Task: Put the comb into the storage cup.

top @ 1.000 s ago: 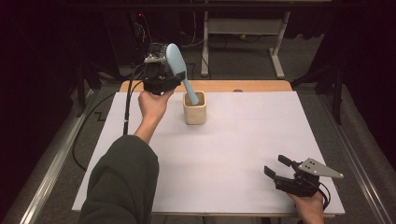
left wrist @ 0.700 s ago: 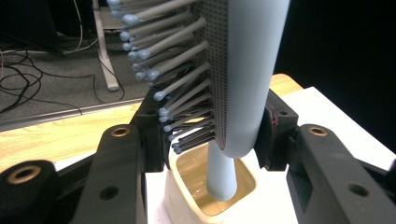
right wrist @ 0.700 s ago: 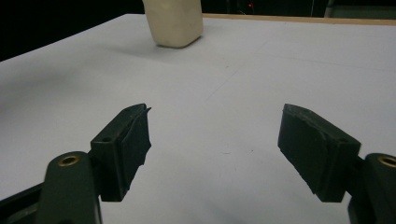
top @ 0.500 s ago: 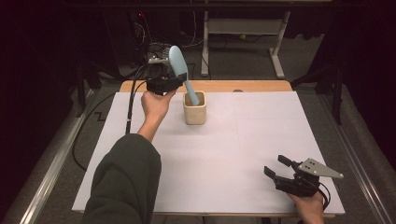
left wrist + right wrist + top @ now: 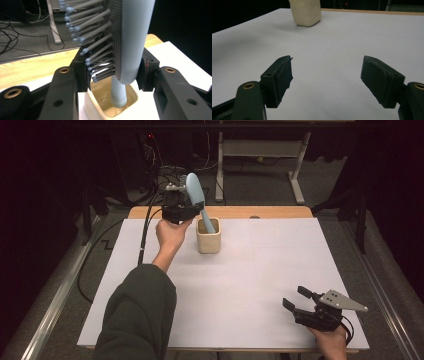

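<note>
A pale blue hairbrush (image 5: 196, 195) stands tilted with its handle down inside a cream square cup (image 5: 208, 236) near the table's far edge. My left gripper (image 5: 191, 210) is shut on the brush head; in the left gripper view its pads press the bristle side and the smooth back of the hairbrush (image 5: 130, 42), with the handle reaching into the cup (image 5: 100, 100) below. My right gripper (image 5: 296, 299) rests at the near right corner, open with nothing between its jaws. From the right gripper (image 5: 327, 77) view the cup (image 5: 306, 11) stands far ahead to the left.
A white sheet (image 5: 250, 285) covers the table, with a wooden strip (image 5: 280, 212) along the far edge. A cable (image 5: 145, 237) trails from the left gripper over the table's left side. Beyond the table stand a desk frame (image 5: 260, 155) and floor cables.
The left gripper and the brush have shifted slightly to the right and stand a bit more upright over the cup. The right gripper has not moved.
</note>
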The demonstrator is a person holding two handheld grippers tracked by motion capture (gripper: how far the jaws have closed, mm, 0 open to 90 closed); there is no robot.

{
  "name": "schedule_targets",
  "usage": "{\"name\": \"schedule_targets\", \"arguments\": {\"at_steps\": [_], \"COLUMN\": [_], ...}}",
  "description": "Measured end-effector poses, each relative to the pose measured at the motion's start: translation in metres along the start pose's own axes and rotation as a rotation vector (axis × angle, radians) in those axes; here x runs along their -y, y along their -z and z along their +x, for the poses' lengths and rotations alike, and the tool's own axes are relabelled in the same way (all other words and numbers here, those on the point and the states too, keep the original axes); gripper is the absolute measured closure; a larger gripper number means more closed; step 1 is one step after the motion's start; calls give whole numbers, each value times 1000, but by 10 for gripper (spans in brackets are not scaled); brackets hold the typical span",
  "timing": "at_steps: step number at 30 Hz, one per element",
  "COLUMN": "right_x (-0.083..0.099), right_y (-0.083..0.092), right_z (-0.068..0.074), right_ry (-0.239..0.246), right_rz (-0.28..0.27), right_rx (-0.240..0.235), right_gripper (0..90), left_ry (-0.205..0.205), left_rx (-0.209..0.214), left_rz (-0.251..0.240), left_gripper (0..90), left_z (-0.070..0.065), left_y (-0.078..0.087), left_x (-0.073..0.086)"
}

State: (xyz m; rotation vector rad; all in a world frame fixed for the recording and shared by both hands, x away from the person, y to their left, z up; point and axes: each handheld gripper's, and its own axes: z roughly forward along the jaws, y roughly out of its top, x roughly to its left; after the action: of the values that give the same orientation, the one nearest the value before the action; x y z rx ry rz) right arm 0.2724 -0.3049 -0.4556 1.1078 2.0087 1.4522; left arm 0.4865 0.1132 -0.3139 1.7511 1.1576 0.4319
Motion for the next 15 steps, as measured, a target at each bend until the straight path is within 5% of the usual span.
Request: {"name": "schedule_targets", "arguments": {"at_steps": [15], "right_x": [0], "right_y": [0], "right_z": [0], "right_ry": [6], "right_rz": [-2], "right_rx": [-4], "right_gripper": [257], "left_ry": [-5], "left_rx": [8], "left_rz": [34], "left_gripper": [541], "left_z": [-4], "left_y": [-14], "left_x": [7]}}
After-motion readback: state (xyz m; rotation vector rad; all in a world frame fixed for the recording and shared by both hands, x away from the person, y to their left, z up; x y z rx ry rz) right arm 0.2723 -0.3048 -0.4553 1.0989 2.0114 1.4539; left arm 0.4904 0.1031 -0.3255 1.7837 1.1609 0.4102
